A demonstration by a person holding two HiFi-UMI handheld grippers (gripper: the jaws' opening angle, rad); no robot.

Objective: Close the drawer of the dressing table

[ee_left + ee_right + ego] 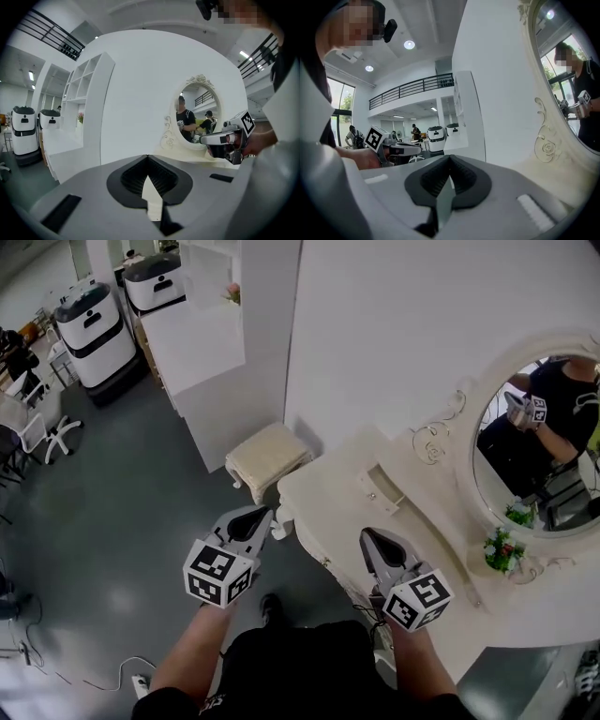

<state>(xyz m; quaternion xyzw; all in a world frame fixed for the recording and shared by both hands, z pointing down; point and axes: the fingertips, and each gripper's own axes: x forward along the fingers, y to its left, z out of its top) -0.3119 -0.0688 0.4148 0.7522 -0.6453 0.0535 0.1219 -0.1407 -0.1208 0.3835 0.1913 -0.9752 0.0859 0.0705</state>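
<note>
beside dressing table (345, 486), left gripper (249, 522) level, jaws together.

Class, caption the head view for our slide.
Left gripper and right gripper, both shut, hover by the cream dressing table with its oval mirror and stool.

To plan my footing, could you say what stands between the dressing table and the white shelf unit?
A cream cushioned stool stands there, beside the dressing table; the head view shows it.
</note>
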